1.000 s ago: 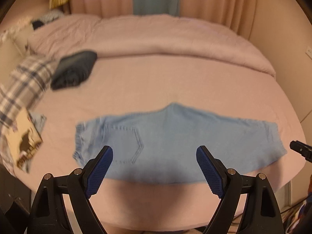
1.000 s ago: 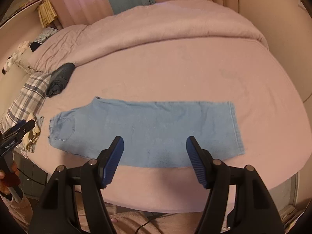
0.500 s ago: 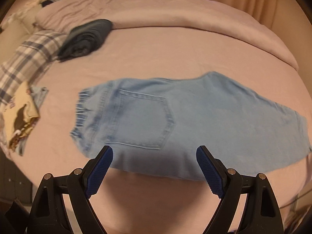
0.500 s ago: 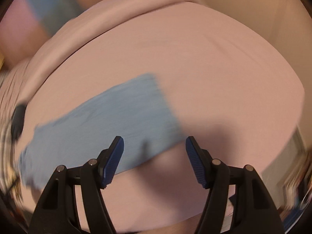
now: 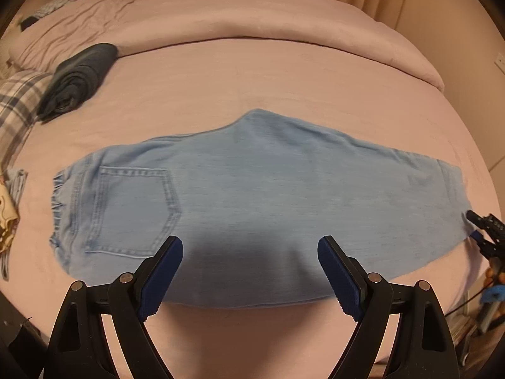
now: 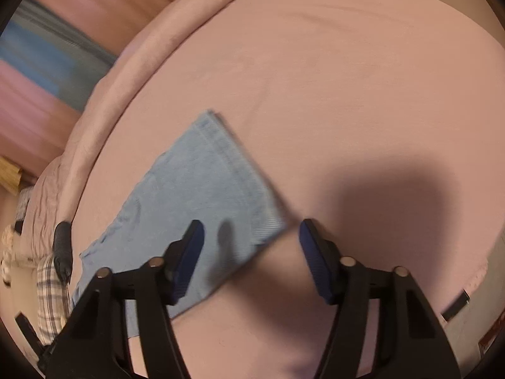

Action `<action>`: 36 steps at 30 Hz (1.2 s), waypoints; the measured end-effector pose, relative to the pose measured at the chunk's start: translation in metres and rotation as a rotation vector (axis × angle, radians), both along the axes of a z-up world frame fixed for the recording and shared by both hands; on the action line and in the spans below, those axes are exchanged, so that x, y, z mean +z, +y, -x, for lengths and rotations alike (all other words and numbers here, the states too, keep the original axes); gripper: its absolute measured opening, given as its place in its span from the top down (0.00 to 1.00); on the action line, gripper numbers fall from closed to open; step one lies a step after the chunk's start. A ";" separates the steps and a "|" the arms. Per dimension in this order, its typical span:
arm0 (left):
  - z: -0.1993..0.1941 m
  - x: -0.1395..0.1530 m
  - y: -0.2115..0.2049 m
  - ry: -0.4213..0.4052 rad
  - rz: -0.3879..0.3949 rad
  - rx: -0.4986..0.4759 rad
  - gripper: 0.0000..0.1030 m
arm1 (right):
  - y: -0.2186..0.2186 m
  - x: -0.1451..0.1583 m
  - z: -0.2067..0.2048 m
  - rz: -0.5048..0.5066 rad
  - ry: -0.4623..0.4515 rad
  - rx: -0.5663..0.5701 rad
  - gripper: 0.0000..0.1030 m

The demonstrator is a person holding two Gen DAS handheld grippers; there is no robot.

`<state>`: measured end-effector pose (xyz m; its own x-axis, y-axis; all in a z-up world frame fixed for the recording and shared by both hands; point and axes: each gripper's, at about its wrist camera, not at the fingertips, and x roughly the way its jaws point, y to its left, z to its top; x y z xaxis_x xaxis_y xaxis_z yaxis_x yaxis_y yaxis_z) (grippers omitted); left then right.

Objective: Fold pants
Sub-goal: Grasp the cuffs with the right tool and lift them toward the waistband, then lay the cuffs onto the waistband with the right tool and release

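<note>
Light blue denim pants [image 5: 252, 195] lie flat across the pink bed, folded lengthwise, back pocket and waistband at the left, leg hems at the right. My left gripper [image 5: 250, 254] hovers open over the near edge of the pants, nothing between its blue pads. In the right wrist view the hem end of the pants [image 6: 205, 195] runs diagonally. My right gripper [image 6: 251, 238] hangs just above the near hem corner with its jaws closing; the corner lies below the gap and the pads are not touching it. The right gripper's tip [image 5: 483, 224] shows at the left wrist view's far right edge.
A rolled dark garment [image 5: 79, 79] lies at the back left of the bed [image 5: 284, 72]. Plaid cloth [image 5: 19, 107] and a printed item [image 5: 6, 221] sit at the left edge. A bunched pink duvet [image 5: 252, 15] runs along the far side. The bed's edge drops off at right [image 6: 473, 281].
Both grippers have come down closer to the pants. The right gripper rolled and shifted to the hem corner, and its jaws narrowed. The left gripper's view slid along the pants.
</note>
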<state>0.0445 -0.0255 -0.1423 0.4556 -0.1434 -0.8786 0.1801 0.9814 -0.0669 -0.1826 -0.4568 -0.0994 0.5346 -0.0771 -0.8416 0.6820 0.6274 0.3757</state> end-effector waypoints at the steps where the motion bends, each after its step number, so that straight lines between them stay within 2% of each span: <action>1: 0.000 0.000 -0.002 0.003 0.004 -0.006 0.15 | 0.003 -0.002 -0.003 0.019 -0.001 0.000 0.51; 2: -0.001 0.000 -0.003 0.005 0.006 -0.008 0.15 | 0.002 -0.003 -0.004 0.027 -0.007 -0.005 0.53; 4: -0.002 -0.001 -0.004 0.013 0.010 -0.014 0.15 | -0.003 -0.005 -0.002 0.005 -0.034 -0.036 0.71; 6: -0.003 -0.002 -0.007 0.020 0.014 -0.024 0.15 | -0.010 -0.006 0.001 -0.052 -0.076 -0.060 0.82; 7: -0.003 -0.003 -0.008 0.022 0.013 -0.029 0.15 | -0.011 -0.005 0.001 -0.064 -0.093 -0.059 0.84; 12: -0.008 -0.008 -0.013 0.040 0.029 -0.036 0.15 | 0.009 0.020 -0.011 0.026 -0.141 0.017 0.85; 15: -0.009 -0.009 -0.017 0.053 0.061 -0.050 0.15 | 0.020 0.028 -0.023 0.077 -0.115 0.056 0.85; 21: -0.012 -0.004 -0.023 0.088 0.191 -0.072 0.15 | 0.080 0.064 -0.057 0.289 -0.137 0.262 0.85; 23: -0.015 0.001 -0.022 0.099 0.270 -0.069 0.15 | 0.109 0.071 -0.070 0.358 -0.145 0.356 0.85; 28: -0.024 0.008 -0.031 0.143 0.438 -0.075 0.15 | 0.167 0.063 -0.091 0.468 -0.150 0.529 0.85; 31: -0.032 0.012 -0.046 0.140 0.486 -0.106 0.15 | 0.189 0.050 -0.094 0.522 -0.131 0.601 0.85; 35: -0.051 0.007 -0.077 0.203 0.612 -0.168 0.15 | 0.204 0.035 -0.095 0.561 -0.112 0.667 0.85; 36: -0.054 0.006 -0.085 0.215 0.617 -0.175 0.15 | 0.208 0.030 -0.096 0.578 -0.103 0.687 0.85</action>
